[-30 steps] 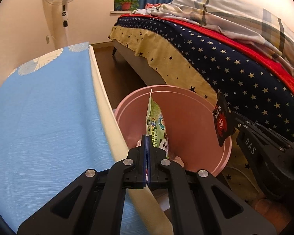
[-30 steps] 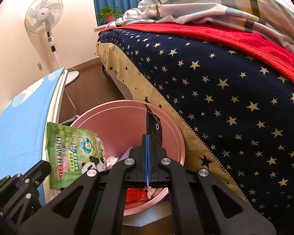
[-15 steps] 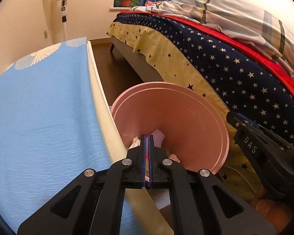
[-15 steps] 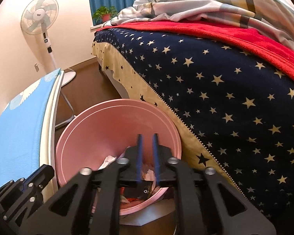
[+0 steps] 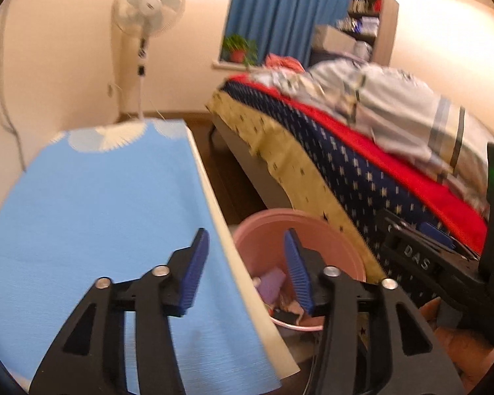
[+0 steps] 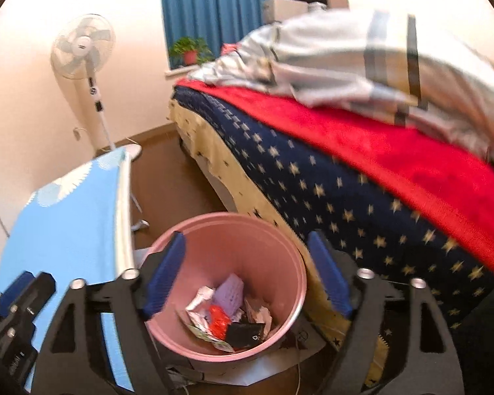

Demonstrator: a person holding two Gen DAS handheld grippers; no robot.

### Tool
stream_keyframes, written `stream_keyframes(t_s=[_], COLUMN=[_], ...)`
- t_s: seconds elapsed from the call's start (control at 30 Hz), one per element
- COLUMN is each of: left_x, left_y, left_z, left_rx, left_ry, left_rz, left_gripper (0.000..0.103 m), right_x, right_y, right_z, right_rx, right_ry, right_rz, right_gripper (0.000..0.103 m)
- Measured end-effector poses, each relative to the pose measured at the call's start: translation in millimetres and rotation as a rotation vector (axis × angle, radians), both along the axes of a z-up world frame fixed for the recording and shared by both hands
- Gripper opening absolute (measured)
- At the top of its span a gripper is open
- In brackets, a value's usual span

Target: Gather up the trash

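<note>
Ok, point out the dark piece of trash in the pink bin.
It is the black packet lying at the near side of the pink bin, just right of the red wrapper. The other scraps are red, lilac, white or green.

White raised letters "DAS" read on the black body of the right tool [image 5: 444, 247], seen from the left wrist; nothing else is legible.
</note>
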State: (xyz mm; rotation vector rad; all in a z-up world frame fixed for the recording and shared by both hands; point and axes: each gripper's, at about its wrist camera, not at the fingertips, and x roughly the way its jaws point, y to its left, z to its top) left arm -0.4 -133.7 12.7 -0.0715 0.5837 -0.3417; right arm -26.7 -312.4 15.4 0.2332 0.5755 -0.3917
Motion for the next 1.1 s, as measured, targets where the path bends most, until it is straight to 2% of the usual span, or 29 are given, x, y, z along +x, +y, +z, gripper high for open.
stream_keyframes(t_s=[0.13,0.2,0.27,0.37,0.6,0.7,0.93,1.1], left_x=[-23.0,-34.3,-44.8,-62.7,-104.6,-108.8,-93.2,-90.4], left_y=[35.1,48.5,59.9,74.0,88.8,96.9,96.3,96.6], left_z=[31.6,41.0,46.4,48.3,33.7,21.6,-3.7,-8.5], left_rx=[-0.018,-0.010,0.003,0.032,0.128,0.120,0.112,0.098], left_ry=[-0.071,-0.093,-0.100,-0.099,-0.068,-0.041,0.015,0.023], left_rz=[0.100,0.149,0.192,0.246,0.289,0.303,0.324,0.332], left_gripper=[0.075,0.084,0.086,0.095,0.095,0.095,0.095,0.095], right_x=[-17.1,-26.4,-34.9,-49.1,-73.9,-74.6,-71.0,-70.7], right_y=[21.8,32.2,40.7,54.9,79.5,79.2,88.4,87.7], right_z=[31.0,40.4,44.2,46.0,27.5,17.2,5.6,6.4], right_rx=[-0.017,-0.019,-0.028,-0.056,-0.110,-0.083,-0.119,-0.128], right_ry=[-0.023,-0.027,-0.035,-0.044,-0.047,-0.039,-0.028,-0.039], right_rz=[0.102,0.163,0.212,0.273,0.386,0.355,0.346,0.330], right_gripper=[0.097,0.098,0.098,0.098,0.098,0.098,0.098,0.098])
